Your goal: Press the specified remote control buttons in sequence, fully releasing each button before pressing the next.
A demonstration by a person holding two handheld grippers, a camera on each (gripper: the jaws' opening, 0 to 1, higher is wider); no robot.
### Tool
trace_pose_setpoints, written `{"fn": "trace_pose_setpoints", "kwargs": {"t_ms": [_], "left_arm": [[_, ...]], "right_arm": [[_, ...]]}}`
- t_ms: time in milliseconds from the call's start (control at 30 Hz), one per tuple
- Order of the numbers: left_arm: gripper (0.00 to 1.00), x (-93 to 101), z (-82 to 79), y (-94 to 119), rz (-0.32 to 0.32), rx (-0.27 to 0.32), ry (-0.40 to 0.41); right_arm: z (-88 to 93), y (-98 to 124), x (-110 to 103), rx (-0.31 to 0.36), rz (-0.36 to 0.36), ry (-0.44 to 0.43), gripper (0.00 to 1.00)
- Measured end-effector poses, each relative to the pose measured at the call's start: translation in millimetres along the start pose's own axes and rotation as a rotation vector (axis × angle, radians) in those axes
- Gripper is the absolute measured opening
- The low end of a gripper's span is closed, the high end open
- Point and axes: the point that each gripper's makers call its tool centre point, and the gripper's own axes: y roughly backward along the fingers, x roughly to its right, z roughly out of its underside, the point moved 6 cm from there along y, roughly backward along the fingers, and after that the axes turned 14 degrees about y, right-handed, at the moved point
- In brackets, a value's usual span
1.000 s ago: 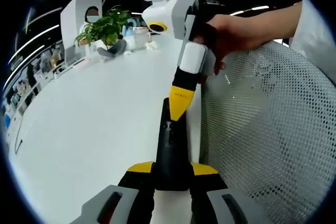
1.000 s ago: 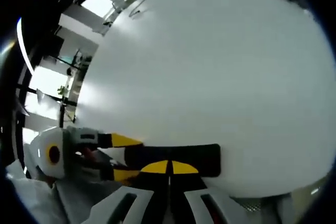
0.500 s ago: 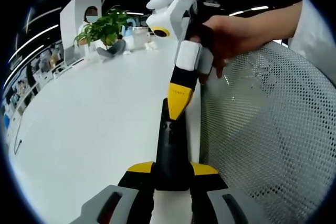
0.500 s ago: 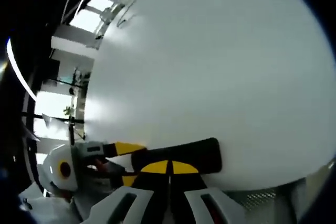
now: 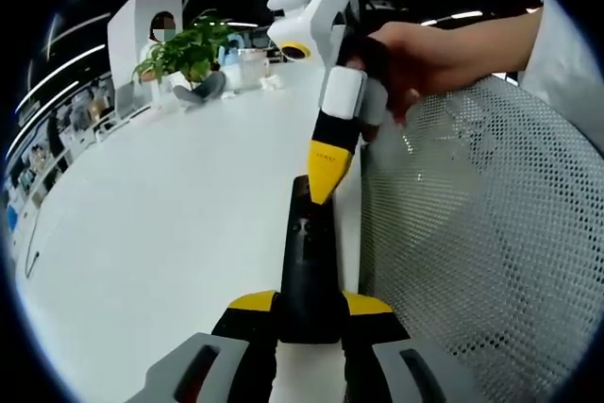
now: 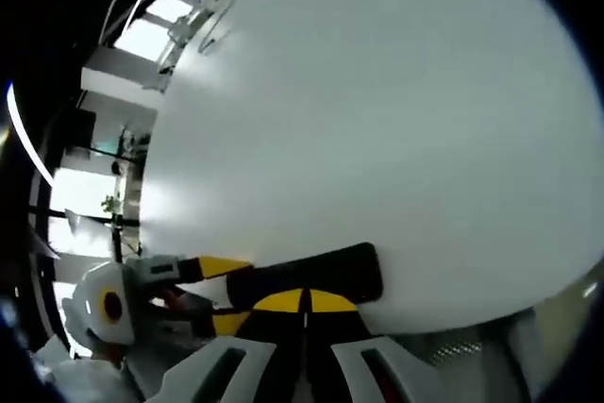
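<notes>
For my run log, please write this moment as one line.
left claw: shut on remote control | right claw: shut, tip at remote's far end | white table | mesh chair beside

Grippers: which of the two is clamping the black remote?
The left gripper clamps the remote by its near end; the right gripper points its shut tip at the buttons.

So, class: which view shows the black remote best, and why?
The left gripper view: the remote runs lengthwise from the left claw, button face visible, right claw tip above it. The right gripper view shows the remote sideways, partly hidden.
</notes>
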Motion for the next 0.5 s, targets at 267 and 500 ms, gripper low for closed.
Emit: {"fn": "trace_pose_setpoints", "kwargs": {"t_ms": [267, 500], "left_arm": [[0.25, 0.0, 0.0, 0, -0.001, 0.003, 0.003], [0.25, -0.1, -0.3, 0, -0.001, 0.004, 0.003]], "right_arm": [[6.1, -5, -9, -0.1, 0.008, 0.082, 0.0], [1.8, -4, -12, -0.073, 0.041, 0.141, 0.0]]}}
